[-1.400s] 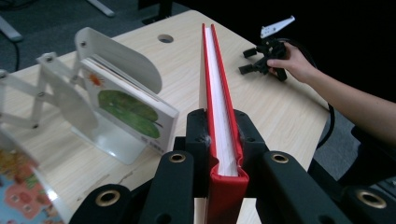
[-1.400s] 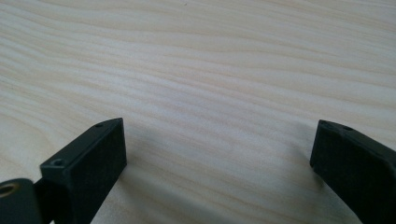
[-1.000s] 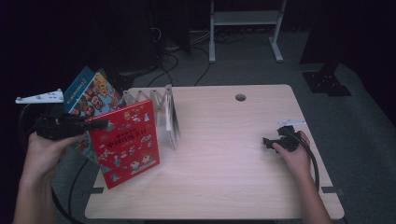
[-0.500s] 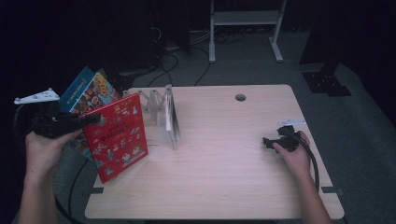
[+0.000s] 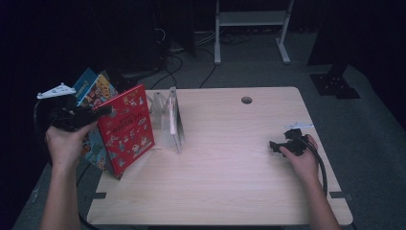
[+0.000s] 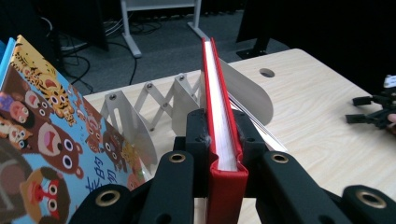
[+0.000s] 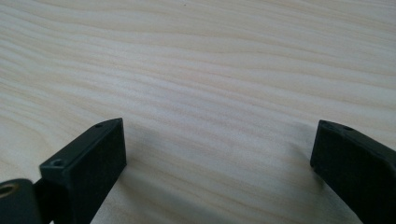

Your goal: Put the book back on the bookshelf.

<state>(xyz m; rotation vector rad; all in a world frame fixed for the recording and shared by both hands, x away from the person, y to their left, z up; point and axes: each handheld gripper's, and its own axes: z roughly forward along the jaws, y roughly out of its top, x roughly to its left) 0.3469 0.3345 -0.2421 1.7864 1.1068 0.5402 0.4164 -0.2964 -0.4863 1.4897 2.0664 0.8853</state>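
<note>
Left gripper view: the left gripper (image 6: 223, 140) clamps the red book (image 6: 219, 116) by its edge, just in front of the metal book rack (image 6: 163, 100), with a blue picture book (image 6: 42, 154) beside the rack. Farther across the table (image 5: 230, 182), well apart from the rack, the right gripper (image 7: 219, 163) rests with its jaws wide and nothing between them.

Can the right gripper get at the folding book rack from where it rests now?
Probably yes. The right gripper rests open on the table at its right side, and bare wood lies between it and the book rack. The red book in the left gripper stands on the rack's far side.
</note>
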